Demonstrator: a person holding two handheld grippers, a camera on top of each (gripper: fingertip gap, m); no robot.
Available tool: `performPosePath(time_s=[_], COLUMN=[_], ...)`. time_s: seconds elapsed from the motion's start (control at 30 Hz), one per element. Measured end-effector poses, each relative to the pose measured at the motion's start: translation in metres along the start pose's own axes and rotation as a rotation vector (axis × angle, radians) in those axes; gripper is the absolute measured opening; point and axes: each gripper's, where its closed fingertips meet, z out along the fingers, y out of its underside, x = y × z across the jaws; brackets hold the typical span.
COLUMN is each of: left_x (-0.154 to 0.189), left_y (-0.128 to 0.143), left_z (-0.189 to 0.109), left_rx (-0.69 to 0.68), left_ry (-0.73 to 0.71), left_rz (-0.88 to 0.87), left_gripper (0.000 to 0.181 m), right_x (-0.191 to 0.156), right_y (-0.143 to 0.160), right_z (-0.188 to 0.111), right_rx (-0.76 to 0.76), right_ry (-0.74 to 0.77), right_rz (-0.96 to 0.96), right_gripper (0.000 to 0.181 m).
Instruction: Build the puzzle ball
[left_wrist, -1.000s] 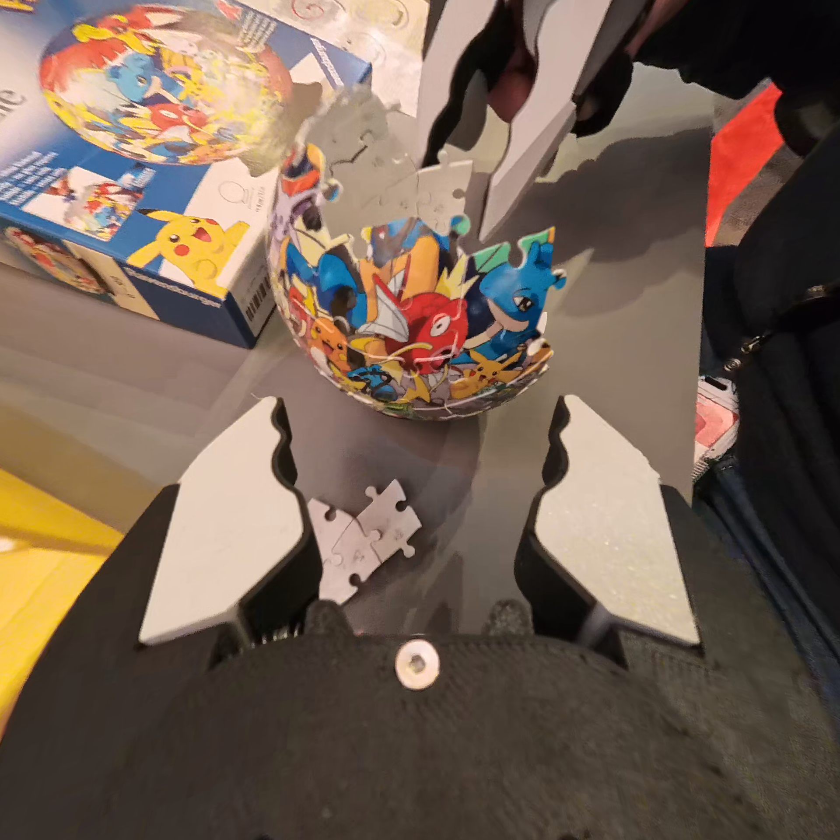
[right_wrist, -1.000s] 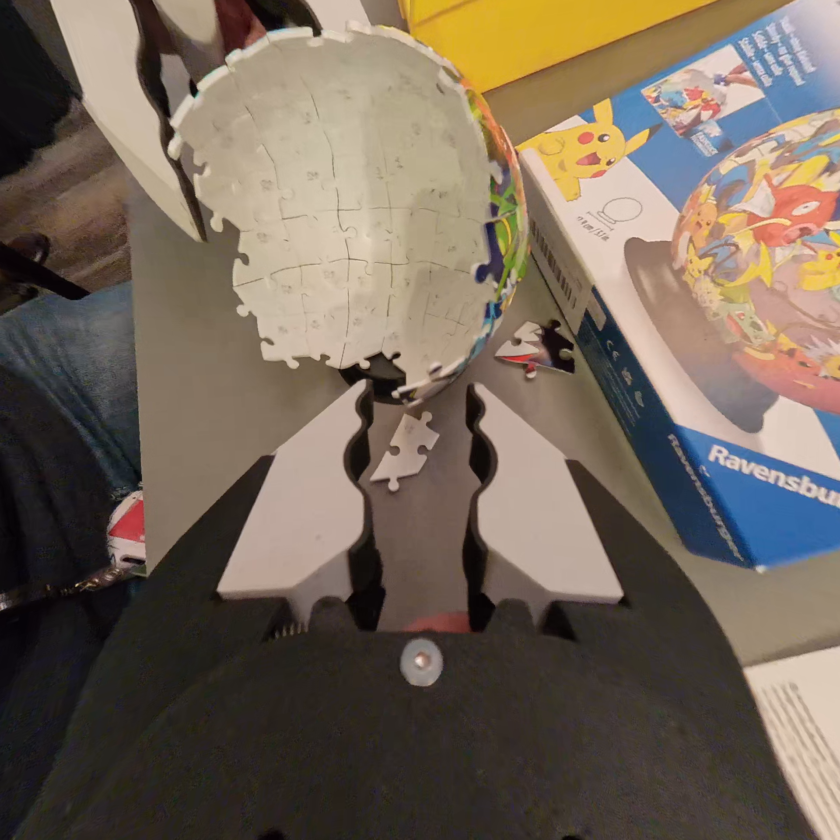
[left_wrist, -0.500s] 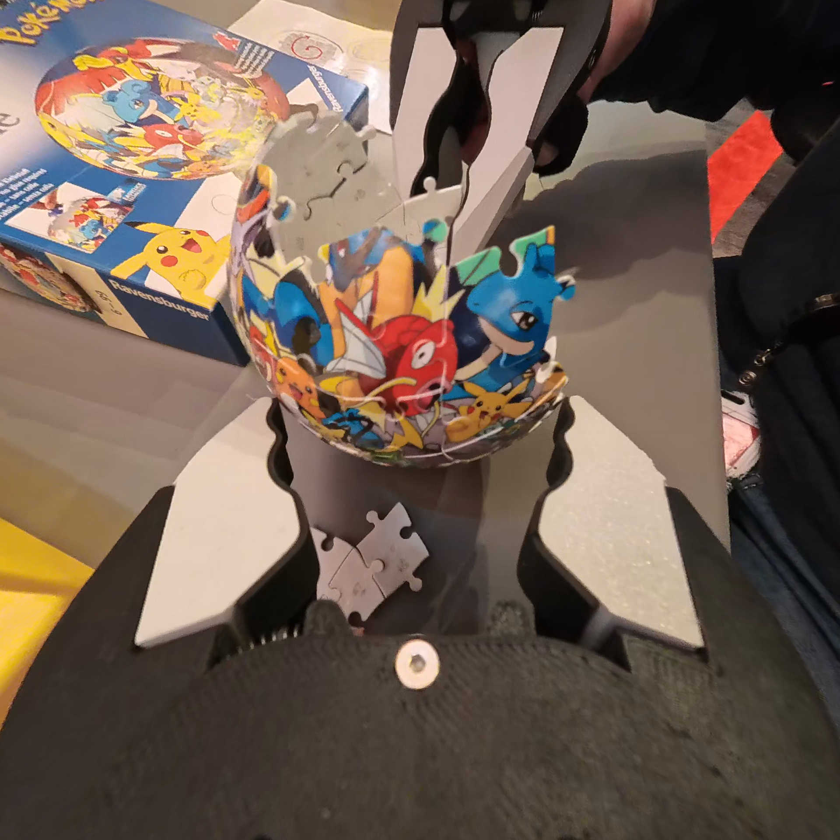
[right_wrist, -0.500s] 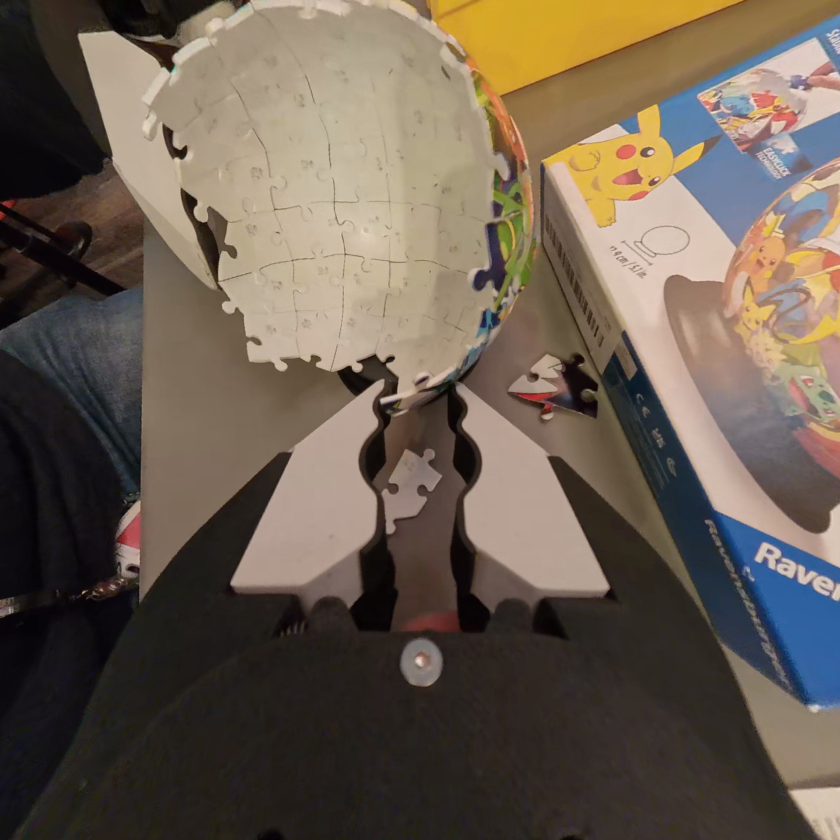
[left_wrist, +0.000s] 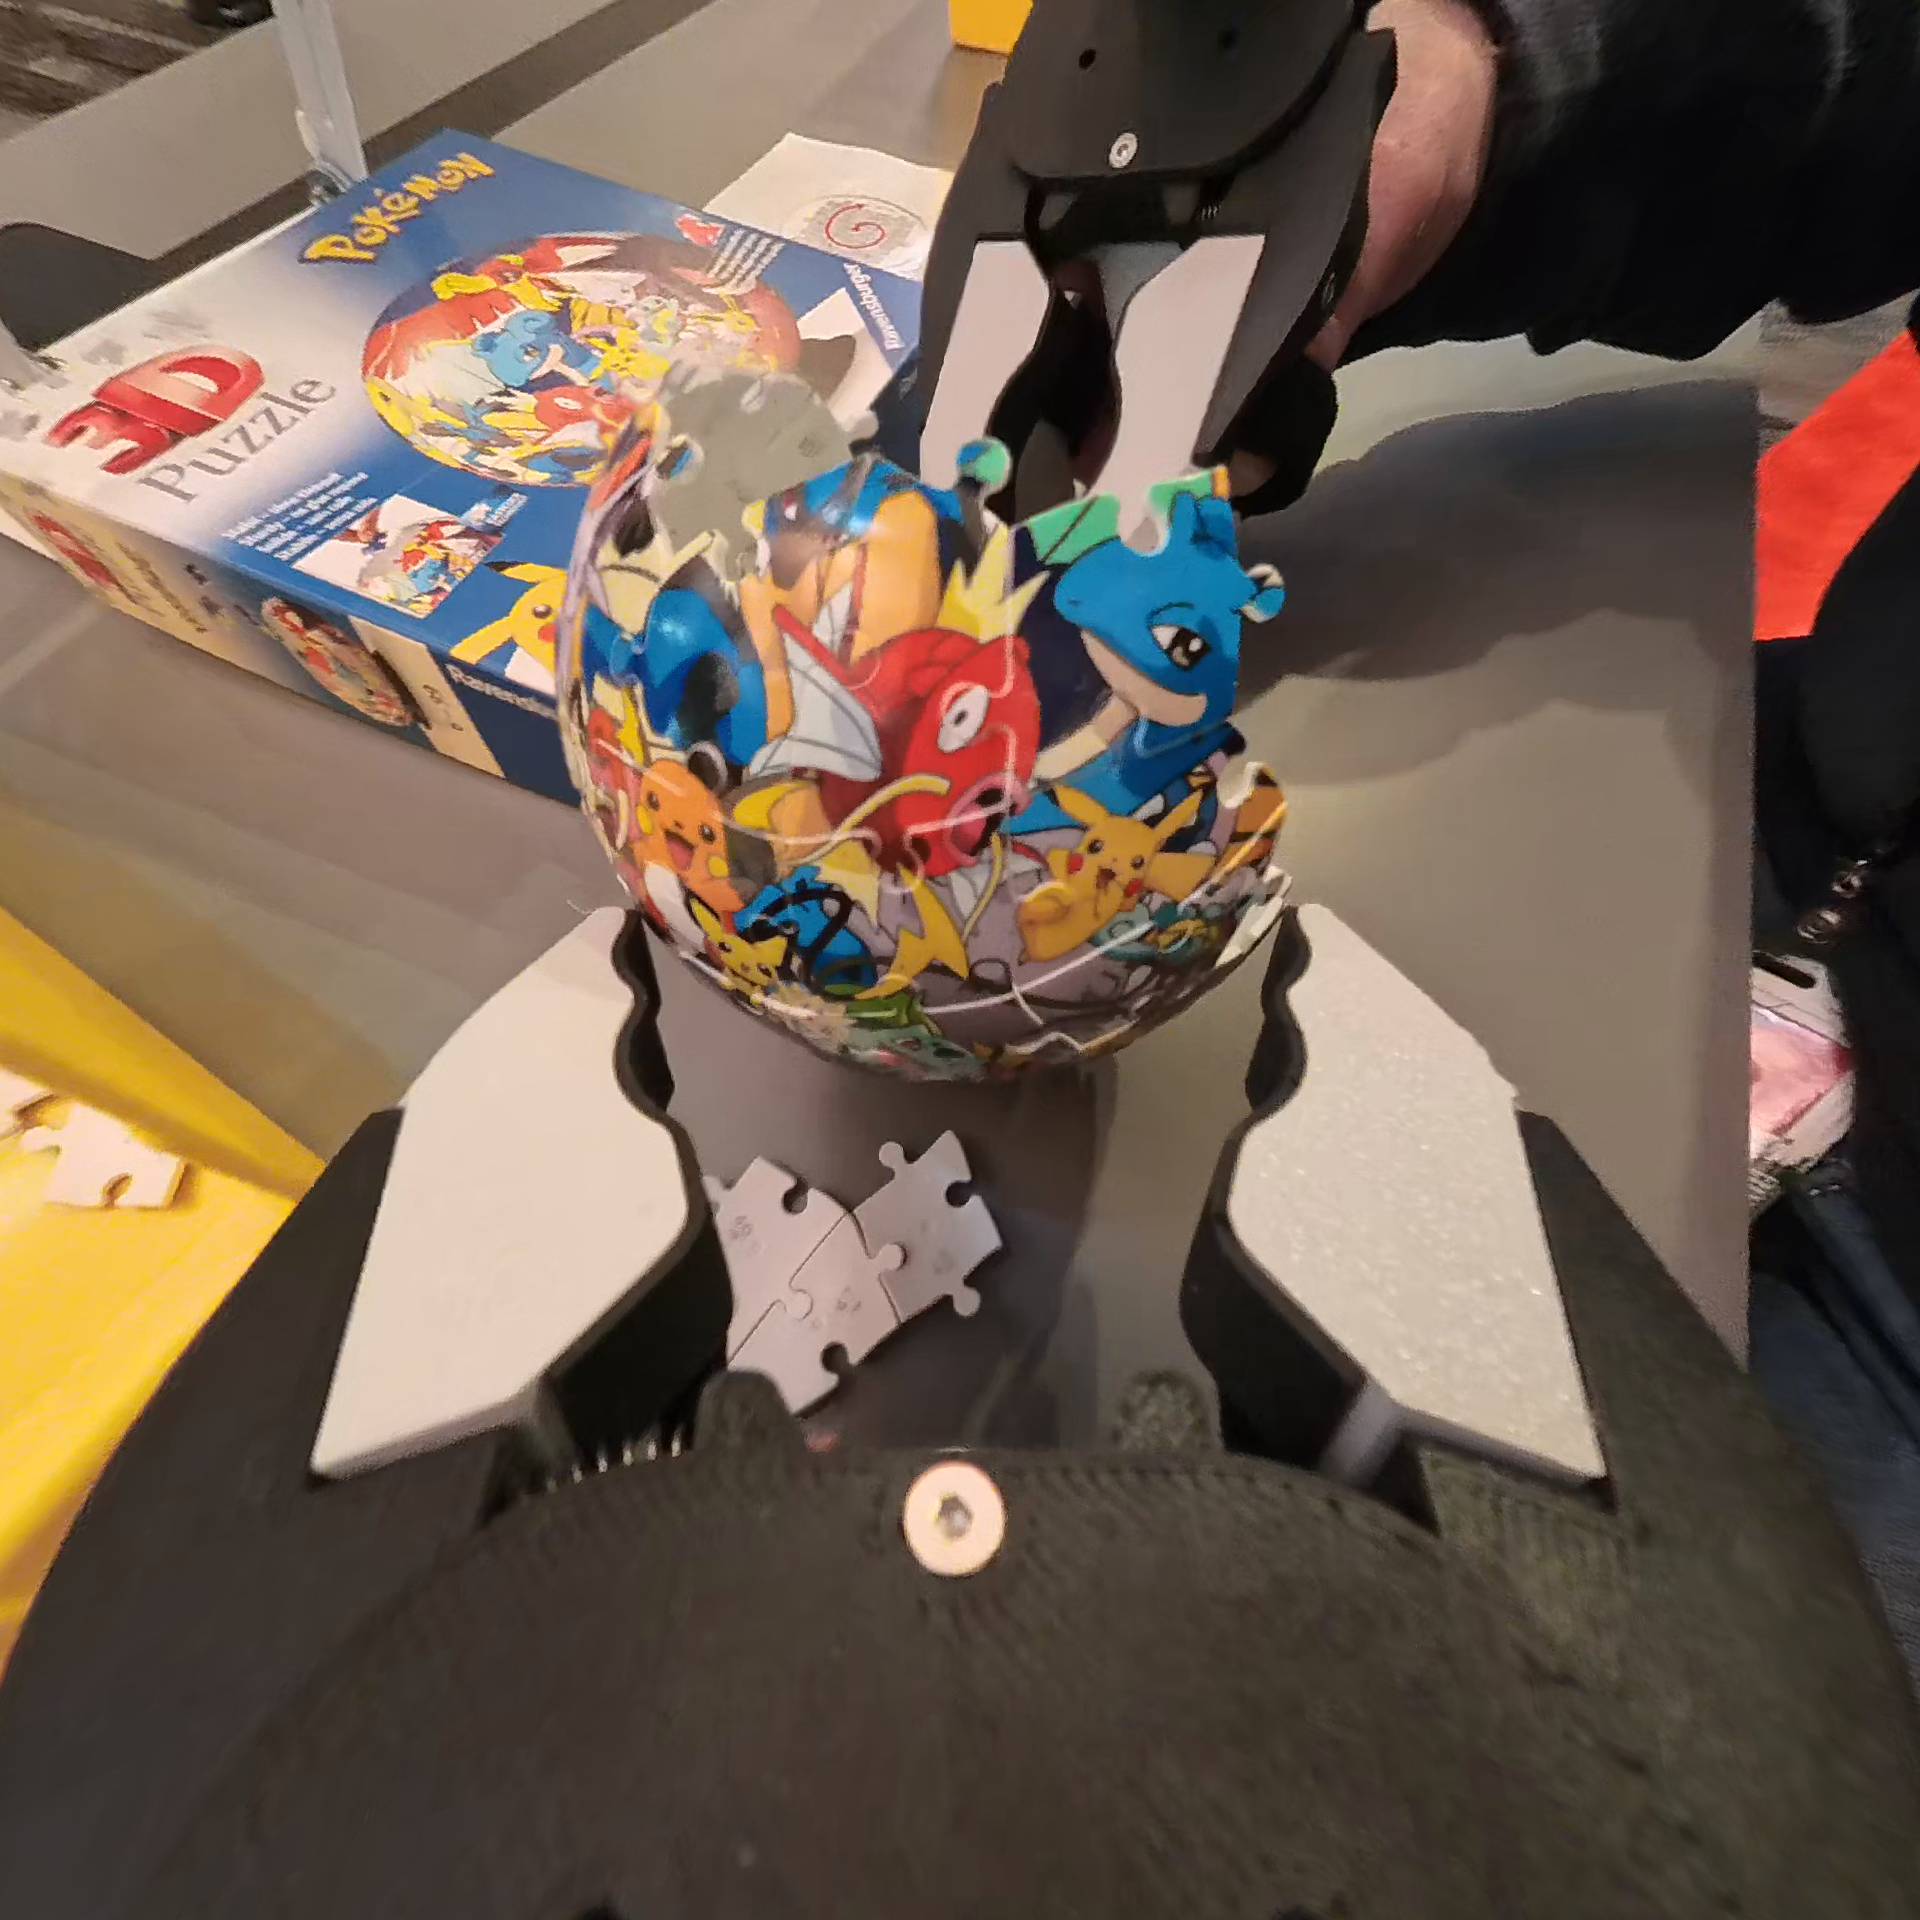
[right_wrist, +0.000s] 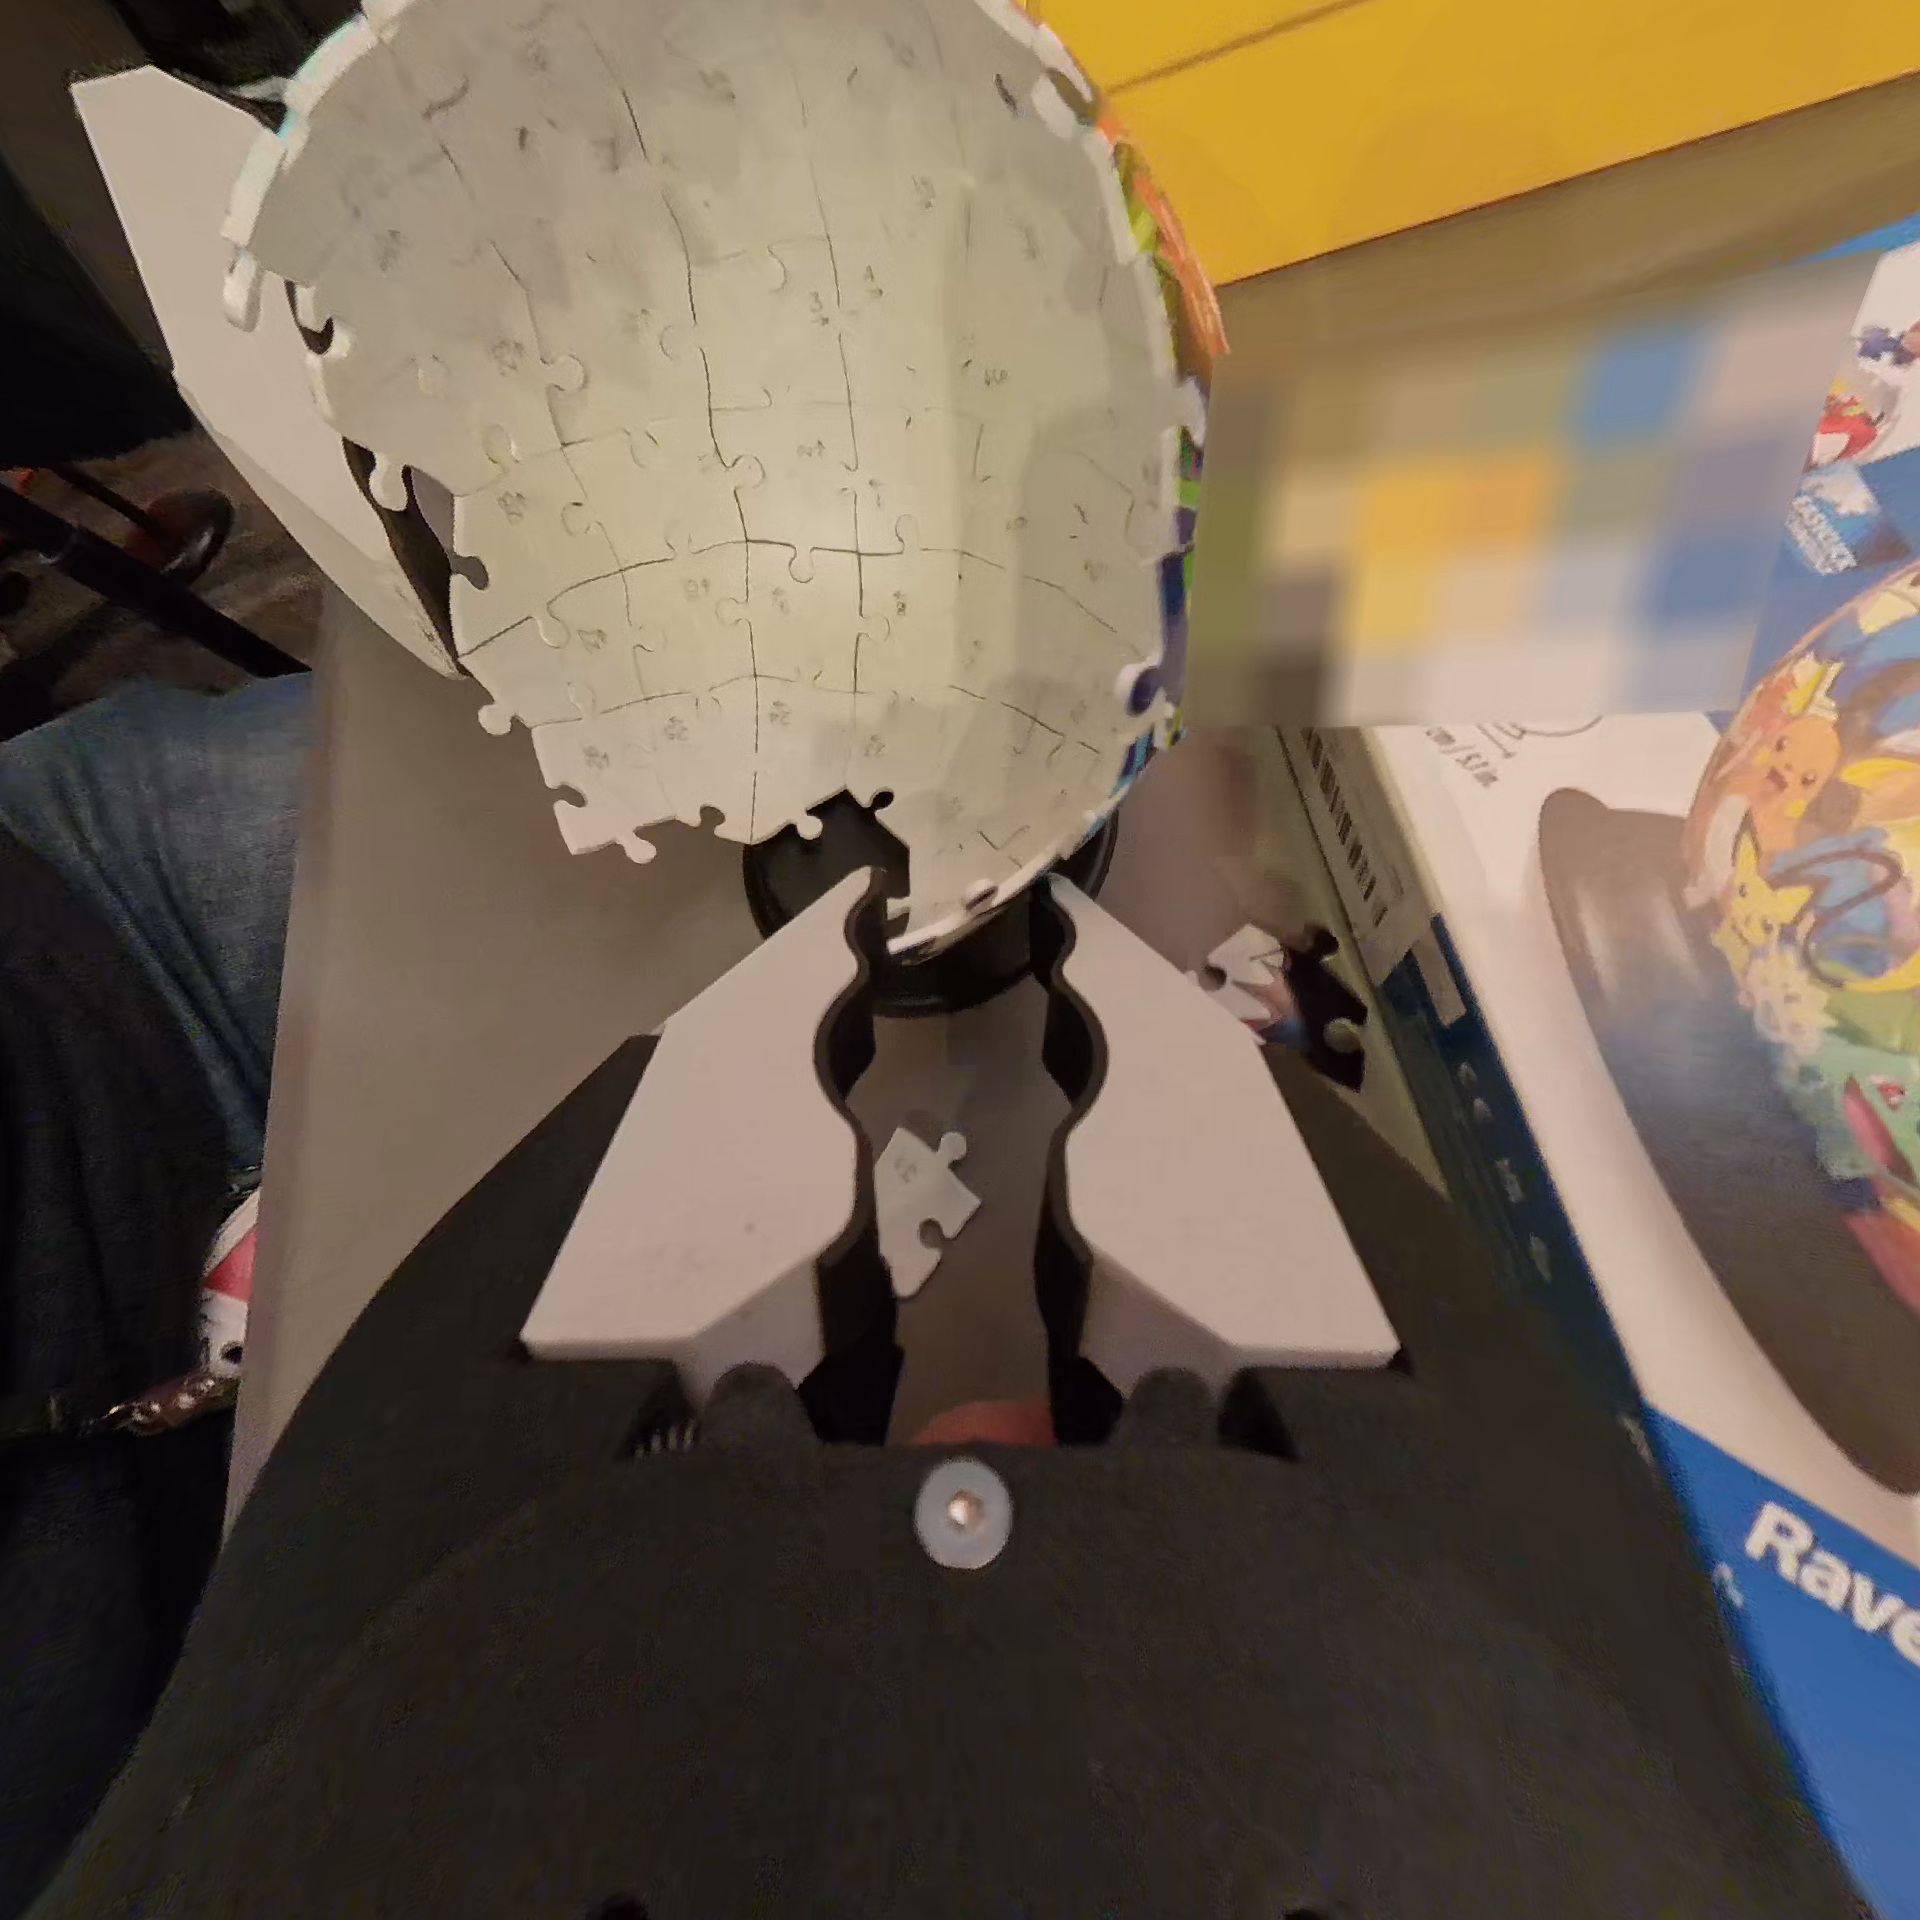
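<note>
Grey fingers of the left gripper (left_wrist: 961, 920) are spread wide apart, one on each side of the bottom of the colourful puzzle ball (left_wrist: 914, 748), and hold nothing. Just under them lie joined puzzle pieces (left_wrist: 847, 1262), blank side up. The right gripper (right_wrist: 956, 899) is partly closed around the ball's lower edge; I cannot tell if it pinches it. One loose piece (right_wrist: 920, 1195) lies between its fingers. The blue box (left_wrist: 416, 436) sits beyond the ball.
</note>
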Motion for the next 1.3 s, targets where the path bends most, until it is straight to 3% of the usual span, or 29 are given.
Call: performPosePath(time_s=[0.37, 0.7, 0.87, 1.3], left_x=[-0.003, -0.002, -0.008, -0.007], left_y=[-0.006, -0.005, -0.015, -0.024], left_z=[-0.014, -0.018, -0.026, -0.012], left_rx=[0.034, 0.044, 0.075, 0.020], left_ry=[-0.126, -0.146, -0.062, 0.057], left_rz=[0.045, 0.033, -0.003, 0.064], left_gripper=[0.104, 0.109, 0.120, 0.120], right_x=[0.010, 0.018, 0.019, 0.016], right_y=[-0.005, -0.005, -0.005, -0.004], right_z=[0.023, 0.032, 0.030, 0.007], right_rx=[-0.067, -0.092, -0.082, -0.071], right_ry=[0.019, 0.033, 0.023, 0.031], right_rz=[-0.077, -0.127, -0.124, -0.122], right_gripper=[0.034, 0.037, 0.037, 0.051])
